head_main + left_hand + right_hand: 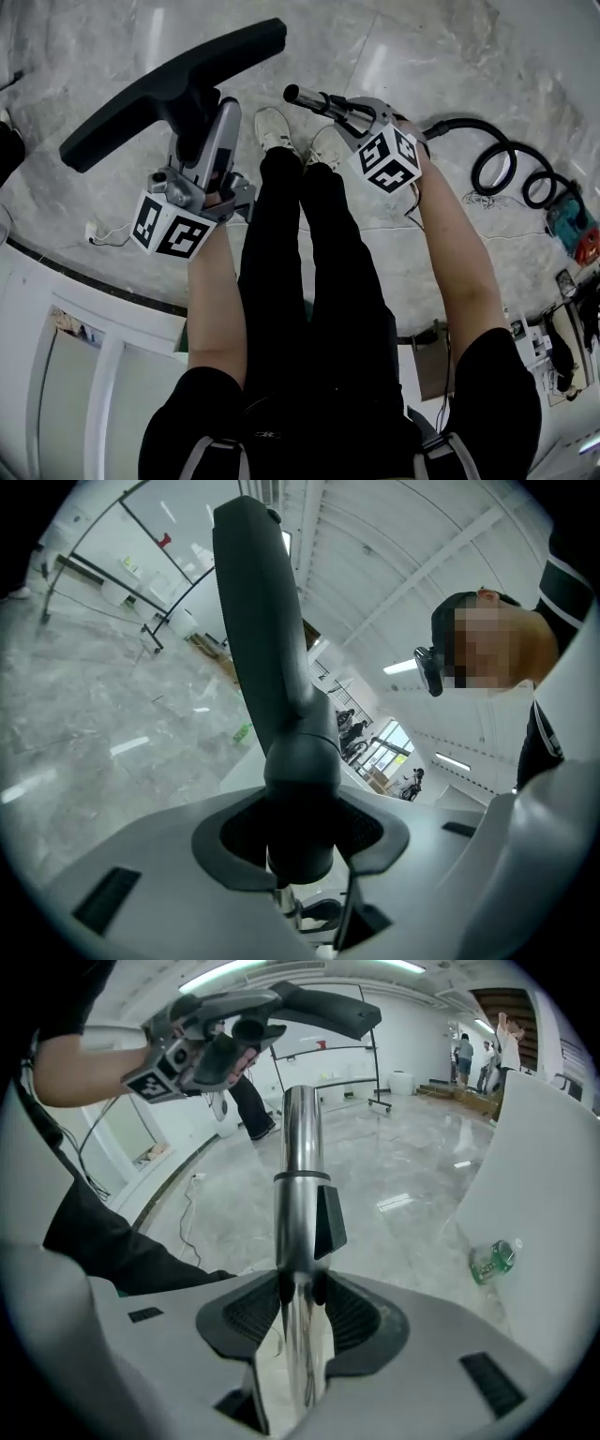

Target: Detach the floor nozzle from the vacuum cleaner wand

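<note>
The black T-shaped floor nozzle (pixel 169 89) is up off the floor at the upper left of the head view. My left gripper (pixel 199 136) is shut on its neck, and the neck (pixel 281 696) rises between the pads in the left gripper view (pixel 300 841). The silver wand (pixel 309 97) is apart from the nozzle. Its bare tube end points left, and my right gripper (pixel 354 114) is shut on it. In the right gripper view the wand (pixel 302 1166) stands pinched between the pads (pixel 300 1302), with the nozzle (pixel 319 1007) and the left gripper (pixel 202 1049) above it.
A black hose (pixel 502 155) coils on the marble floor at the right. The person's legs and white shoes (pixel 274 129) stand between the grippers. A white cabinet (pixel 84 366) lies at the lower left. A green bottle (pixel 494 1258) lies on the floor, and a rolling rack (pixel 370 1063) stands behind.
</note>
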Action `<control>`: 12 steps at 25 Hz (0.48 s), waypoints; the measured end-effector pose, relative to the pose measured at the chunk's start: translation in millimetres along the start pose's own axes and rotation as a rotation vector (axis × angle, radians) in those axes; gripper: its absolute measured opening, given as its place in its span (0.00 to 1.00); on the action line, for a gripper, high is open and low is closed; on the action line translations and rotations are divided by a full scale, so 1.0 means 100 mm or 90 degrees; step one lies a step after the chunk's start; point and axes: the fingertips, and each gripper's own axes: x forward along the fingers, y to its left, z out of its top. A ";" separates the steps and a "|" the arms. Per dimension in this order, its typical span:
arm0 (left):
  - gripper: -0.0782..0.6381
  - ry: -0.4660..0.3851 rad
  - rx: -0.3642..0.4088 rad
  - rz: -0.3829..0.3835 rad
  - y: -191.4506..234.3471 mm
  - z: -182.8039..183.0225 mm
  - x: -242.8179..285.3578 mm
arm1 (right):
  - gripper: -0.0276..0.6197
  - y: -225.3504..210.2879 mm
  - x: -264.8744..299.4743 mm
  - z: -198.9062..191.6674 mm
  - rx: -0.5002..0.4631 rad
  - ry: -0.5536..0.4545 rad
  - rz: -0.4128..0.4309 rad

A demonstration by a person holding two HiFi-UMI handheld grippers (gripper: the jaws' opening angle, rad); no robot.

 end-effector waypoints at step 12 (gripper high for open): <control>0.34 0.016 -0.082 0.047 1.10 -0.53 -0.24 | 0.30 -0.33 1.82 -0.36 -0.013 0.149 -0.103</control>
